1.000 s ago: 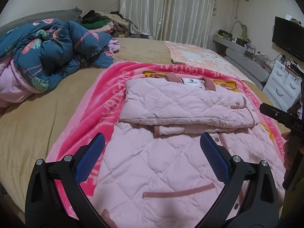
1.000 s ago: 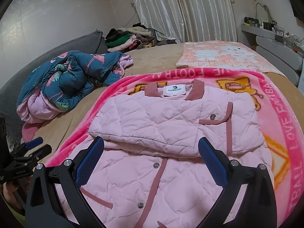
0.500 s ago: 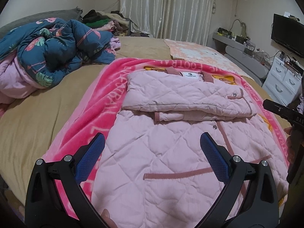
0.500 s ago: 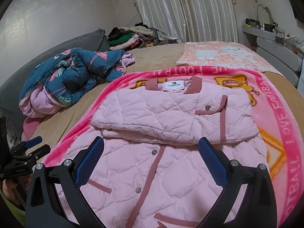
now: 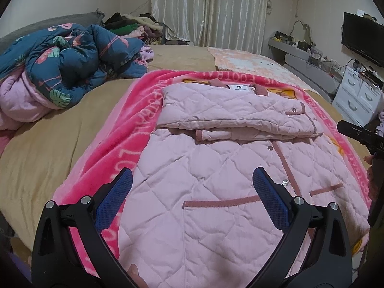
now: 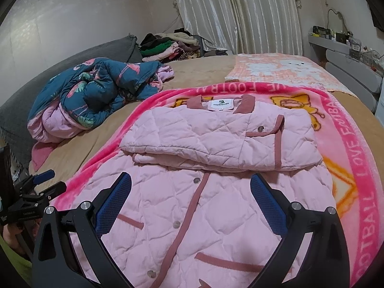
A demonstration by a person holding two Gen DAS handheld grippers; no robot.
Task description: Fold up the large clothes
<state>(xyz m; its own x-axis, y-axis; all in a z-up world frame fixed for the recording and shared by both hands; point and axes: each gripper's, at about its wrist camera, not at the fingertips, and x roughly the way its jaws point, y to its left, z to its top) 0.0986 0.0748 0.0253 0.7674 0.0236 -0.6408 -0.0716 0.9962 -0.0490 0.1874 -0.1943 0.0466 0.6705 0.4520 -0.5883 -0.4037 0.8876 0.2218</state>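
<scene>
No real containers here, closest thing is the white drawer unit (image 5: pixel 357 96) on the right wall, drawers shut so can't tell what's in them.

The pink quilted jacket (image 5: pixel 223 182) is lying front-up on a hot pink blanket (image 5: pixel 124 129) spread over the bed (image 5: pixel 48 144). Its sleeves are folded across the chest into a thick band just below the collar, and the lower half with the buttons and pocket trims lies flat toward the cameras.

The left gripper (image 5: pixel 193 200) hangs above the jacket's hem area, blue-padded fingers (image 5: pixel 112 201) spread wide with nothing between them. The right gripper (image 6: pixel 190 200) is the same deal, fingers wide apart over the button placket, holding nothing.

Room stuff: tan sheet on the bed, a crumpled blue flamingo-print duvet (image 6: pixel 96 88) off to the left, a pile of clothes (image 6: pixel 168 45) near the curtains (image 6: pixel 240 14), an orange-and-white blanket (image 6: pixel 283 69) farther back, and a TV (image 5: pixel 362 38) on the right wall.
</scene>
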